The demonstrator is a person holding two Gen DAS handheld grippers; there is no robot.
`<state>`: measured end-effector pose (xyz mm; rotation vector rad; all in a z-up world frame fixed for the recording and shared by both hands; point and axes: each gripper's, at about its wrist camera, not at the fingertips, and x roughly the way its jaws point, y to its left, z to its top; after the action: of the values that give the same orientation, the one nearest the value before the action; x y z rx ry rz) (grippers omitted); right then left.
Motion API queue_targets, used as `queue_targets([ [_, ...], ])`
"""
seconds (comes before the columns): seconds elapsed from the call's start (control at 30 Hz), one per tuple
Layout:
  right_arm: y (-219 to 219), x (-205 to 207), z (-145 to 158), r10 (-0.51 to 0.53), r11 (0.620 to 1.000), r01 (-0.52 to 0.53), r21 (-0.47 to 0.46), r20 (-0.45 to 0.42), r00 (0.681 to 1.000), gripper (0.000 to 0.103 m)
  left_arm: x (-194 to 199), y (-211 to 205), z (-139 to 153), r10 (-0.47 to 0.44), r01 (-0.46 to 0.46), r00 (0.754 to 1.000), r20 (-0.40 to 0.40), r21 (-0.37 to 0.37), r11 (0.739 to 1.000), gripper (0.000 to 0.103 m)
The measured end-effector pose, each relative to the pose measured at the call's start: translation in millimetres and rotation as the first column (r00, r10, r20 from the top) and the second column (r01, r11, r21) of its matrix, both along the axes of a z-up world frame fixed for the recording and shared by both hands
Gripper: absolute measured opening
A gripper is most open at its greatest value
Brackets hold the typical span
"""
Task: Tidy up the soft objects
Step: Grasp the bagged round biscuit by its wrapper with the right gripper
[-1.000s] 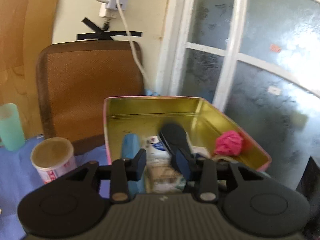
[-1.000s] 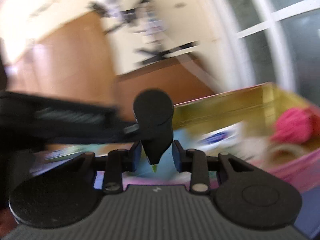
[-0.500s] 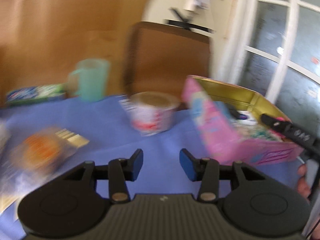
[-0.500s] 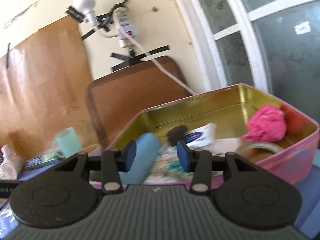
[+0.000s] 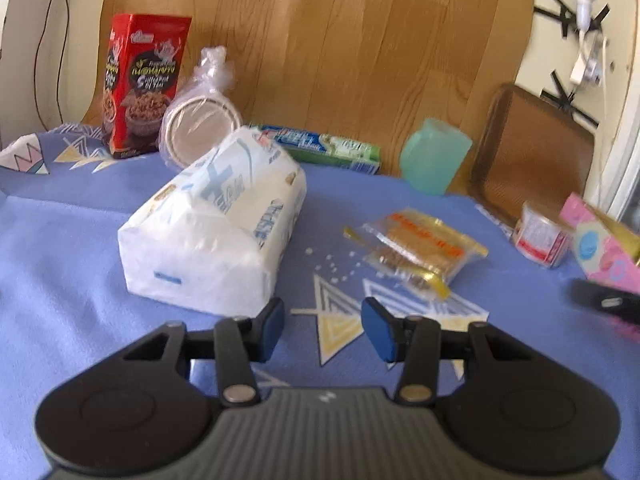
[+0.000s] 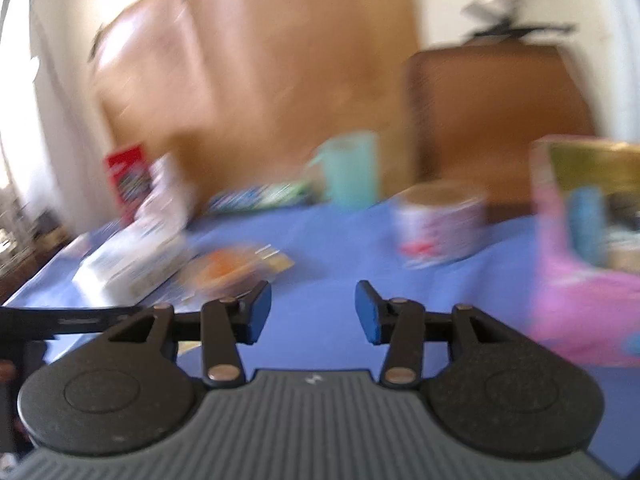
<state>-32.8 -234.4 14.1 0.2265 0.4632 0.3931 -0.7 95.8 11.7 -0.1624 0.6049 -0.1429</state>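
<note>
A white soft tissue pack [image 5: 216, 224] lies on the blue tablecloth [image 5: 60, 240], just ahead and left of my open, empty left gripper [image 5: 322, 326]. A clear snack packet with orange print [image 5: 420, 250] lies ahead to the right. The pink tin box [image 5: 600, 248] stands at the far right; in the right wrist view the tin [image 6: 580, 280] shows a gold inside with several items. My right gripper [image 6: 312, 310] is open and empty above the cloth. That view is blurred; the tissue pack [image 6: 128, 264] and the snack packet [image 6: 232, 268] lie left.
A red cereal box [image 5: 144, 84], bagged paper plates [image 5: 200, 120], a green-blue carton [image 5: 320, 148], a teal cup [image 5: 436, 156] and a small tub [image 5: 540, 236] stand along the back. A brown chair back [image 5: 532, 152] stands behind the table. The right gripper's body [image 5: 604, 302] shows at right.
Both grippers swung left, away from the tin, toward the table's middle. The right gripper let go of the black item into the tin and opened. The left stayed open.
</note>
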Motion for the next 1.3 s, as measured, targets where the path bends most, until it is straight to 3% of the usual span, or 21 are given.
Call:
queue_targets([
  [0.13, 47, 23, 1, 0.074, 0.997, -0.075, -0.031, -0.048, 0.996, 0.058, -5, 1, 2, 0.007, -0.007, 0.999, 0.040, -0.015, 1.000, 0.046],
  [0.23, 81, 31, 2, 0.115, 0.985, -0.118, -0.123, -0.030, 0.993, 0.058, -13, 8, 2, 0.027, -0.024, 0.996, 0.084, -0.044, 0.999, 0.047],
  [0.33, 99, 35, -1, 0.133, 0.978, -0.138, -0.155, -0.041, 0.990, 0.056, -17, 11, 4, 0.031, -0.024, 0.994, 0.105, -0.064, 0.998, 0.047],
  [0.43, 105, 37, -6, 0.134, 0.981, -0.143, -0.130, -0.079, 0.988, 0.039, -17, 13, 4, 0.023, -0.015, 0.993, 0.113, -0.077, 0.997, 0.050],
  [0.5, 110, 39, -9, 0.128, 0.979, -0.140, -0.151, -0.089, 0.988, 0.015, -16, 14, 4, 0.023, -0.013, 0.993, 0.115, -0.082, 0.997, 0.050],
  [0.6, 109, 41, -12, 0.116, 0.984, -0.127, -0.128, -0.092, 0.989, 0.005, -18, 13, 4, 0.024, -0.014, 0.992, 0.121, -0.082, 0.997, 0.050],
  [0.83, 80, 17, -12, 0.142, 0.982, -0.152, -0.110, -0.090, 0.986, 0.004, -18, 12, 4, 0.010, -0.001, 0.993, 0.120, -0.076, 0.997, 0.054],
  [1.0, 30, -33, -16, 0.147, 0.980, -0.156, -0.122, -0.079, 0.986, 0.004, -19, 9, 4, -0.028, 0.036, 0.992, 0.122, -0.065, 0.997, 0.065],
  [1.2, -3, -98, -26, 0.124, 0.977, -0.129, -0.169, -0.036, 0.992, 0.006, -18, -7, 6, -0.107, 0.109, 0.991, 0.086, -0.019, 0.994, 0.066],
  [1.27, -8, -106, -29, 0.129, 0.978, -0.133, -0.163, -0.032, 0.991, 0.010, -20, -15, 8, -0.147, 0.150, 0.988, 0.055, -0.052, 0.987, 0.066],
  [1.3, -9, -108, -30, 0.133, 0.977, -0.137, -0.162, -0.035, 0.990, 0.018, -22, -20, 10, -0.176, 0.179, 0.984, 0.042, -0.095, 0.979, 0.066],
])
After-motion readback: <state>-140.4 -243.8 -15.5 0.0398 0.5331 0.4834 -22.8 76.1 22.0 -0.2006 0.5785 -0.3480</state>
